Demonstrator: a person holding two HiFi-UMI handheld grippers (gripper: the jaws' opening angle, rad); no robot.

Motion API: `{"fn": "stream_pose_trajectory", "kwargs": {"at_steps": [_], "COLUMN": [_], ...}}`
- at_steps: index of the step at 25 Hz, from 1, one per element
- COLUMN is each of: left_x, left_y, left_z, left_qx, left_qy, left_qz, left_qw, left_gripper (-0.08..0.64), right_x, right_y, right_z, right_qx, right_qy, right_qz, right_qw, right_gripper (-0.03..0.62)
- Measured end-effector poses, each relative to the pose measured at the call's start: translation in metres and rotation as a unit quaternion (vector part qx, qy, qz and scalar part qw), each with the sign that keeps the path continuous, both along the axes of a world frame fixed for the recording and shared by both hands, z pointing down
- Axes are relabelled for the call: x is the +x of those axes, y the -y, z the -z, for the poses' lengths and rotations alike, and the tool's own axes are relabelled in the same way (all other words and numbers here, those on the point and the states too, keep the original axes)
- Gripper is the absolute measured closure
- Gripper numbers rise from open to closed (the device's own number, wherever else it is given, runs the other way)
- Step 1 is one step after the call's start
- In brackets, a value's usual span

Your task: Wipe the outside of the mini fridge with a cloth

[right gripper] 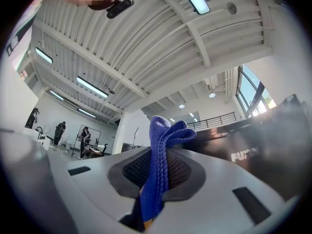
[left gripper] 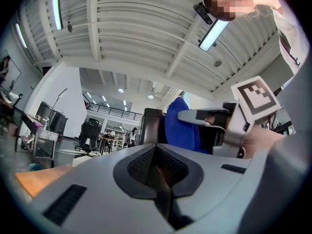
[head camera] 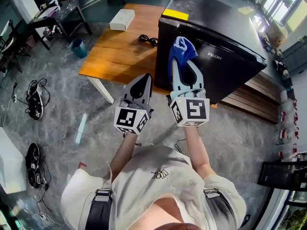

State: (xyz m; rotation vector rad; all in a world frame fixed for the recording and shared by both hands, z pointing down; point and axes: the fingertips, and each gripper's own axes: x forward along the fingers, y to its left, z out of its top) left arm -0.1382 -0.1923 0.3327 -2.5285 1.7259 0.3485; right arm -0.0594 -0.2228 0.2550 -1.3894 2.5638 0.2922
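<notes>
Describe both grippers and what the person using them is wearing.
The left gripper and right gripper both have light grey, tapered plastic jaws with black textured pads. Each carries a white cube printed with black square markers. No cables show. The person wears a pale short-sleeved T-shirt with a small insect emblem and dark shoulder straps.

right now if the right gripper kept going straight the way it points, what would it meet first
Probably the front of the black mini fridge: the right gripper, shut on a blue knitted cloth, points at it. The cloth's tip would touch first; the gap is unclear.
</notes>
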Motion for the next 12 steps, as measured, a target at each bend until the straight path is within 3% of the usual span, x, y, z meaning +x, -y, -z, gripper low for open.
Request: {"fn": "stream_pose_trajectory", "kwargs": {"at_steps": [7,12], "left_x": [-0.021,-0.026], "left_y": [-0.008,-0.017], "left_z": [-0.007,-0.011], "left_qx": [-0.009,-0.018], "left_qy": [-0.008,-0.006], "left_qz": [0.037,0.046], "left_qw": [0.9992,0.9988], "left_gripper": [0.555,0.555], "right_x": [-0.062,-0.078], "right_y": [0.039,0.061], "right_z": [0.035,0.036], "right_qx": [0.016,0.010], "right_qy": [-0.032,-0.051], "right_qz": [0.022,-0.006], "right_qw": [0.999,0.999], "right_gripper": [0.531,0.531]}}
